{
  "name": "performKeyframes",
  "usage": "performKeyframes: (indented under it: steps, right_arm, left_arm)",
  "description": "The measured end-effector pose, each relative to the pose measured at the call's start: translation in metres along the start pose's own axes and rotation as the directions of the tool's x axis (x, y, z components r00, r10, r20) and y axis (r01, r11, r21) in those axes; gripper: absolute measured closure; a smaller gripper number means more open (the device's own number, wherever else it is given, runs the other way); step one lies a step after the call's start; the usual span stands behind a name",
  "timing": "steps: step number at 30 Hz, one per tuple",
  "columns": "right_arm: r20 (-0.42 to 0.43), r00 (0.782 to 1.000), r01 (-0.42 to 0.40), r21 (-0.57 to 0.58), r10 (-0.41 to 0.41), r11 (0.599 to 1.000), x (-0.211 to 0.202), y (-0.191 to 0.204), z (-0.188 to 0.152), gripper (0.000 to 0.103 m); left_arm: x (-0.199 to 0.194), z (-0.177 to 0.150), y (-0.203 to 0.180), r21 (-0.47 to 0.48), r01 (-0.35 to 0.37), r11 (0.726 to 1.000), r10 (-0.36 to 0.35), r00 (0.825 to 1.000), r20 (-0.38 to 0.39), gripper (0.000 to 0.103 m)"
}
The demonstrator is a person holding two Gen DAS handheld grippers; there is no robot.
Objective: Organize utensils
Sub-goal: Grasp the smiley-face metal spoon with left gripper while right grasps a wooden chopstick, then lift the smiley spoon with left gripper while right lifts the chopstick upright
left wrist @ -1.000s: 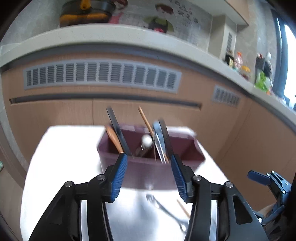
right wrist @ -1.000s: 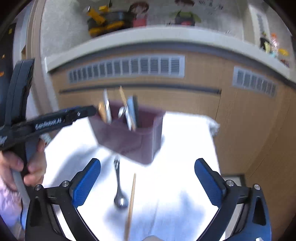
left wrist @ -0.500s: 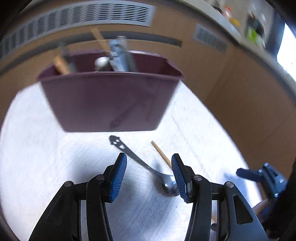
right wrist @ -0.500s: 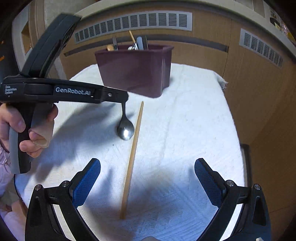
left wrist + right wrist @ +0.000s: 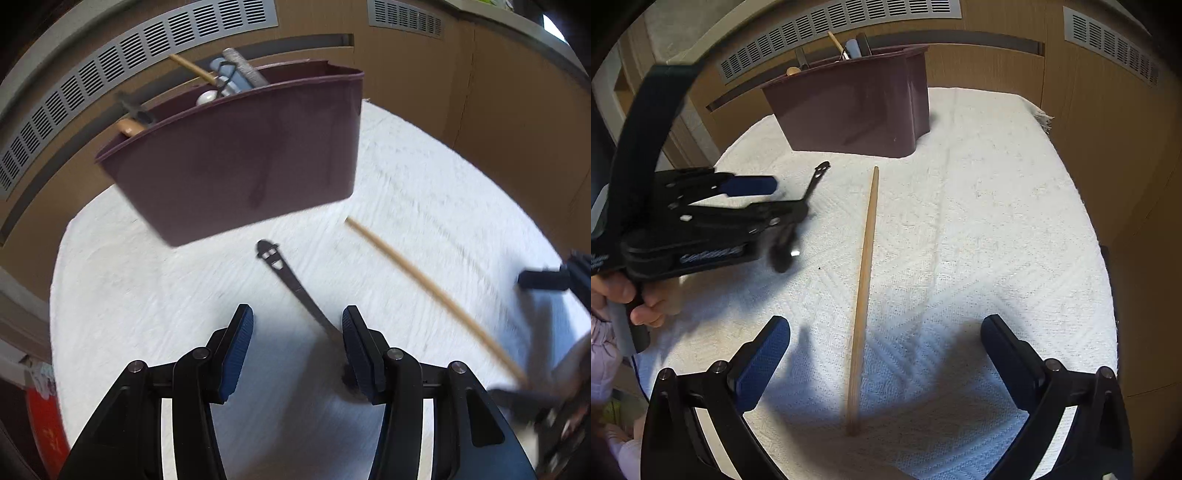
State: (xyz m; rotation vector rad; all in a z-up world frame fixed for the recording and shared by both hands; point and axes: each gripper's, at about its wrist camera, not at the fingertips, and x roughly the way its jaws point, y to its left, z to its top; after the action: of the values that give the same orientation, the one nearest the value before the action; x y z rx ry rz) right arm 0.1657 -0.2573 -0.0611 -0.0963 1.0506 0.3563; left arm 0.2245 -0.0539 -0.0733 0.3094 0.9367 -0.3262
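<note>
Midway across the white-clothed table [image 5: 979, 206], before the maroon holder [image 5: 857, 110], the chopstick [image 5: 864, 277] runs lengthwise between the wide, empty right tongs [image 5: 884, 354], while the half-open, empty left tongs [image 5: 295, 339] hover over the spoon [image 5: 295, 288].

I see a maroon utensil bin [image 5: 857, 107], a pale wooden chopstick [image 5: 864, 273] and a white cloth [image 5: 979, 240] (woven diamond pattern), with blue gripper pads [image 5: 761, 363].

Black two-finger left gripper [image 5: 293, 339] — blue ribbed pads, silver screws (white lettering), pale pink sleeve [image 5: 602, 354]
</note>
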Motion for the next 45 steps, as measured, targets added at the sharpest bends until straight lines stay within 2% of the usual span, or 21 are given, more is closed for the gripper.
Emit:
performKeyframes:
  steps: [3, 5, 7, 9, 11, 14, 16, 18, 19, 21, 23, 24, 26, 29, 30, 33, 35, 36, 41, 43, 45]
  right_arm:
    - [-0.003, 1.000, 0.010, -0.012, -0.010, 1.000, 0.000, 0.002, 0.000, 0.000]
    - [-0.007, 1.000, 0.028, -0.024, -0.028, 0.999, 0.001, 0.004, -0.001, 0.000]
    - [-0.017, 0.998, 0.057, -0.040, -0.057, 0.998, 0.003, 0.008, -0.002, 0.000]
    - [-0.022, 0.997, 0.077, -0.022, -0.077, 0.997, 0.003, 0.010, -0.002, 0.000]
    - [-0.027, 0.997, 0.075, 0.003, -0.074, 0.997, 0.003, 0.007, 0.000, 0.000]
    - [-0.030, 0.997, 0.068, 0.017, -0.067, 0.998, 0.002, 0.005, 0.001, 0.000]
    - [-0.032, 0.995, 0.090, -0.040, -0.091, 0.995, 0.003, 0.012, -0.002, 0.000]
    - [-0.031, 0.993, 0.114, -0.102, -0.118, 0.988, 0.005, 0.019, -0.004, 0.001]
    - [-0.022, 0.993, 0.117, -0.109, -0.120, 0.987, 0.003, 0.021, -0.003, 0.005]
    - [0.010, 0.995, 0.099, -0.113, -0.098, 0.989, -0.003, 0.020, 0.002, 0.035]
    - [0.045, 0.995, 0.099, -0.130, -0.094, 0.987, -0.010, 0.020, 0.012, 0.052]
    - [0.051, 0.994, 0.103, -0.135, -0.097, 0.985, -0.011, 0.020, 0.018, 0.057]
    - [0.046, 0.997, 0.071, -0.136, -0.065, 0.988, -0.009, 0.020, 0.032, 0.057]
    - [0.023, 0.999, 0.029, -0.133, -0.026, 0.991, 0.002, 0.023, 0.044, 0.068]
    - [0.004, 1.000, 0.026, -0.140, -0.026, 0.990, 0.010, 0.025, 0.048, 0.075]
    - [-0.031, 0.998, 0.047, -0.142, -0.051, 0.989, 0.026, 0.027, 0.052, 0.080]
    - [-0.035, 0.996, 0.081, -0.149, -0.087, 0.985, 0.032, 0.029, 0.050, 0.089]
    - [-0.032, 0.994, 0.095, -0.163, -0.102, 0.982, 0.033, 0.031, 0.050, 0.097]
    - [0.008, 0.995, 0.101, -0.168, -0.101, 0.981, 0.016, 0.035, 0.046, 0.098]
    - [0.024, 0.995, 0.100, -0.157, -0.097, 0.982, 0.005, 0.034, 0.044, 0.098]
    - [0.025, 0.997, 0.078, -0.136, -0.075, 0.988, -0.004, 0.031, 0.042, 0.098]
  left_arm:
    - [-0.008, -0.017, 0.018, -0.019, -0.026, 0.999, 0.026, 0.999, -0.026, 0.050]
    - [-0.010, -0.022, 0.030, -0.058, -0.013, 0.998, 0.011, 0.999, -0.040, 0.050]
    - [-0.008, -0.023, 0.045, -0.129, 0.047, 0.991, -0.055, 0.996, -0.063, 0.051]
    - [-0.002, -0.019, 0.053, -0.205, 0.134, 0.970, -0.154, 0.985, -0.083, 0.052]
    - [0.002, -0.011, 0.053, -0.210, 0.149, 0.966, -0.170, 0.982, -0.087, 0.056]
    - [0.006, -0.001, 0.050, -0.176, 0.126, 0.976, -0.145, 0.984, -0.105, 0.070]
    - [0.009, 0.004, 0.050, -0.149, 0.098, 0.984, -0.116, 0.987, -0.115, 0.086]
    - [0.008, 0.007, 0.055, -0.154, 0.099, 0.983, -0.117, 0.987, -0.113, 0.094]
    - [0.004, 0.003, 0.058, -0.171, 0.107, 0.979, -0.124, 0.988, -0.096, 0.094]
    - [-0.009, -0.006, 0.063, -0.207, 0.125, 0.970, -0.136, 0.990, -0.041, 0.094]
    - [-0.028, -0.016, 0.067, -0.248, 0.144, 0.958, -0.141, 0.990, 0.033, 0.094]
    - [-0.042, -0.024, 0.072, -0.272, 0.160, 0.949, -0.144, 0.987, 0.078, 0.094]
    - [-0.064, -0.039, 0.077, -0.303, 0.179, 0.936, -0.139, 0.979, 0.150, 0.094]
    - [-0.086, -0.040, 0.081, -0.327, 0.187, 0.926, -0.110, 0.964, 0.240, 0.094]
    - [-0.095, -0.043, 0.074, -0.332, 0.188, 0.925, -0.101, 0.960, 0.262, 0.094]
    - [-0.102, -0.036, 0.069, -0.337, 0.204, 0.919, -0.103, 0.950, 0.294, 0.094]
    - [-0.105, -0.042, 0.070, -0.339, 0.201, 0.919, -0.094, 0.948, 0.305, 0.094]
    - [-0.101, -0.041, 0.067, -0.343, 0.204, 0.917, -0.096, 0.947, 0.308, 0.094]
    - [-0.100, -0.040, 0.067, -0.348, 0.209, 0.914, -0.098, 0.946, 0.310, 0.094]
    - [-0.092, -0.039, 0.071, -0.366, 0.191, 0.911, -0.087, 0.956, 0.281, 0.094]
    - [-0.080, -0.039, 0.076, -0.399, 0.172, 0.901, -0.091, 0.973, 0.214, 0.092]
